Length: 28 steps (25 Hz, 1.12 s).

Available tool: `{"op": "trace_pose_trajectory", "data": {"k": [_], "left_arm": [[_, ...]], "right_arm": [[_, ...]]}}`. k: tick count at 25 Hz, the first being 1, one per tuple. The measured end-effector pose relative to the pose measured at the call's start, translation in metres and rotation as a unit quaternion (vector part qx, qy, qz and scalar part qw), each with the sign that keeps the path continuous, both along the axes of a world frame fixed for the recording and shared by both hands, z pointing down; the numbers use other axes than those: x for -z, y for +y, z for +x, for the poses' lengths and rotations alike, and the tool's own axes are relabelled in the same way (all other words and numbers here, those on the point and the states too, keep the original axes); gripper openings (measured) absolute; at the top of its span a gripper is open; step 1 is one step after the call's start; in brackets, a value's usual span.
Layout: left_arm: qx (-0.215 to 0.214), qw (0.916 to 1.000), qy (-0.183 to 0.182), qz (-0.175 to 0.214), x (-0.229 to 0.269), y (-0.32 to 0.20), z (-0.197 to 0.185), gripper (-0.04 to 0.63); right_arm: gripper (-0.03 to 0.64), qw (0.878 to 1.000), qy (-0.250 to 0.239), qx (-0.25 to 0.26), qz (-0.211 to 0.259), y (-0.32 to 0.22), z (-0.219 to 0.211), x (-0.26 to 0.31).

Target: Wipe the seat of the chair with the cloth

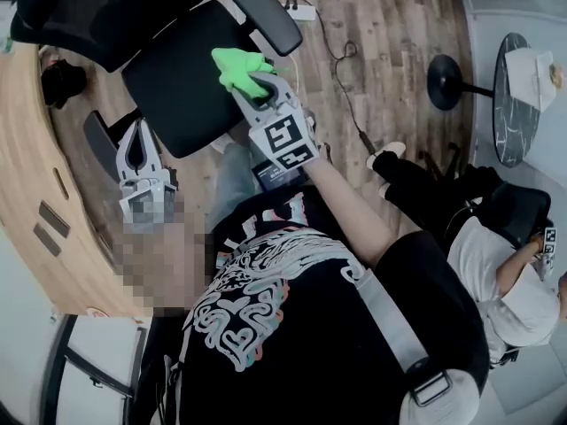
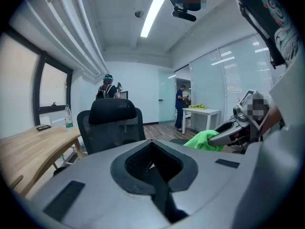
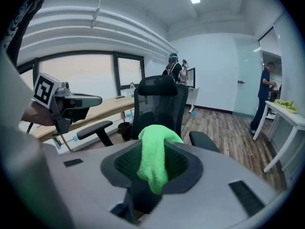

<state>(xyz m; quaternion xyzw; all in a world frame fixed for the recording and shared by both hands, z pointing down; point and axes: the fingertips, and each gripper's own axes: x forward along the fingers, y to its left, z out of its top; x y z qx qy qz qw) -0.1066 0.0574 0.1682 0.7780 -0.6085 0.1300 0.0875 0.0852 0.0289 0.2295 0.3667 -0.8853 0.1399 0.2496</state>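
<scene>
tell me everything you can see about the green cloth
The bright green cloth looks soft and fuzzy, like microfibre. It is bunched and crumpled, not spread flat. The grey two-jaw right gripper is shut on it: one fold sticks out past the jaw tips, another droops back between the pads. In the head view it sits over the far part of the black office chair seat, near a black padded armrest; whether it presses on the seat cannot be told.
</scene>
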Motion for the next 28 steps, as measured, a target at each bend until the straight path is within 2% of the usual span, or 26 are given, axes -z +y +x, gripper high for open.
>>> {"op": "trace_pose_trajectory", "data": {"k": [6, 13, 19, 28], "left_arm": [[-0.008, 0.9994, 0.014, -0.032, -0.042, 0.002, -0.019, 0.002], [-0.041, 0.9969, 0.010, -0.067, -0.096, -0.004, -0.008, 0.002], [-0.062, 0.9941, 0.011, -0.088, -0.133, -0.008, 0.000, 0.002], [-0.057, 0.9921, 0.013, -0.111, -0.178, -0.016, -0.009, 0.002]], "right_arm": [[0.107, 1.000, 0.009, -0.008, -0.011, 0.002, -0.016, -0.024], [0.107, 0.999, 0.018, -0.008, -0.027, -0.002, -0.031, -0.075], [0.107, 0.999, 0.025, -0.011, -0.036, -0.009, -0.026, -0.107], [0.107, 0.998, 0.035, -0.015, -0.045, -0.014, -0.024, -0.142]]}}
